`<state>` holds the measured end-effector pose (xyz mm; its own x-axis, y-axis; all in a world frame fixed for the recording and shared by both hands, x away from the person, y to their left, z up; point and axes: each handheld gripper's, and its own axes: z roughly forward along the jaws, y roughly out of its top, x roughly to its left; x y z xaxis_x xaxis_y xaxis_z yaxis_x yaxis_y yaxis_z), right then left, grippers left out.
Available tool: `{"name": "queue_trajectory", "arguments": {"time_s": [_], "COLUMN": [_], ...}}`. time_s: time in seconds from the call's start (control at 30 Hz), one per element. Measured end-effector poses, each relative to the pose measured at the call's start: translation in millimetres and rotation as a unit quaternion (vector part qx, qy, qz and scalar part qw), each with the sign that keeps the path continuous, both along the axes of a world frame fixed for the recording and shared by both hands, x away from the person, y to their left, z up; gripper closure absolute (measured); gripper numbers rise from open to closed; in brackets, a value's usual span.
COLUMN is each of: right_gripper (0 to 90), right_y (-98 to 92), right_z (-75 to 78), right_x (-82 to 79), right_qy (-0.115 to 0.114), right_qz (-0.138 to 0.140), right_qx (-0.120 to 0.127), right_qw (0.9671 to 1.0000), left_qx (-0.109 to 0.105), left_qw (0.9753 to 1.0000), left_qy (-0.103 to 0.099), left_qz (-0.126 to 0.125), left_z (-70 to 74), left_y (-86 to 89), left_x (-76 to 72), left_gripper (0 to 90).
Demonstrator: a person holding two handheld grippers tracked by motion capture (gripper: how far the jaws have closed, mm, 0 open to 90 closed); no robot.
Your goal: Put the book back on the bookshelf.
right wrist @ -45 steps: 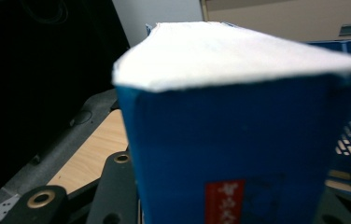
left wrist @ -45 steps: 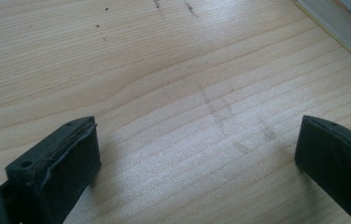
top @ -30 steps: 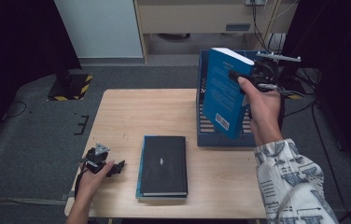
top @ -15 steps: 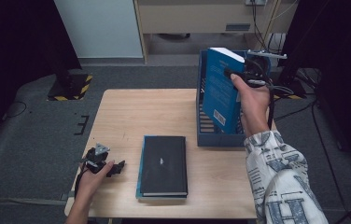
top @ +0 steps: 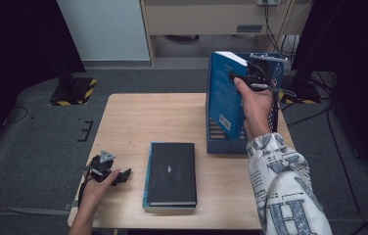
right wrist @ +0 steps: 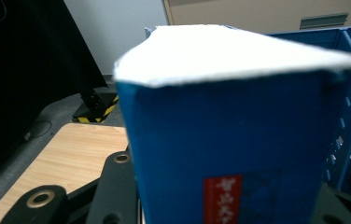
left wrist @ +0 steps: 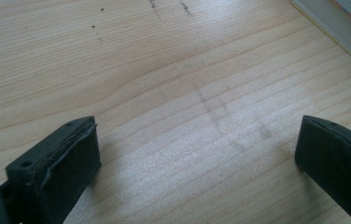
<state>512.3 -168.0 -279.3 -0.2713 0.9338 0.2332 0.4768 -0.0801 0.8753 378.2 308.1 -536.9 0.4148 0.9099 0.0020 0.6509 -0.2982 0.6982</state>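
Observation:
A blue book stands upright in the blue file rack at the table's right side, with my right gripper shut on its top. In the right gripper view the blue book sits close between the jaws, its white page edge up. A black book lies flat on a teal one at the front middle of the table. My left gripper rests low at the front left, open, jaws wide apart over bare wood.
The wooden table has bare room across its left and back. A corner of the stacked books shows at the top right of the left gripper view. Cables trail behind the rack.
My right gripper has carried the blue book left and down into the file rack, turning it more upright. The left gripper has stayed put.

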Motion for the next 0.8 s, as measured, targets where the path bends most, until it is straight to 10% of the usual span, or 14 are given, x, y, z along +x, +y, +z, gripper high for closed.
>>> {"name": "queue_trajectory", "arguments": {"time_s": [0.8], "right_gripper": [60.7], "right_y": [12.0], "right_z": [-25.8], "right_x": [19.0], "right_qy": [0.01], "right_qz": [-0.019], "right_qx": [-0.01], "right_qw": [0.9997], "left_qx": [0.0], "left_qw": [1.0], "left_qy": [-0.001], "left_qz": [-0.003], "left_z": [-0.1], "left_y": [-0.5], "left_x": [0.0], "left_gripper": [0.0]}}
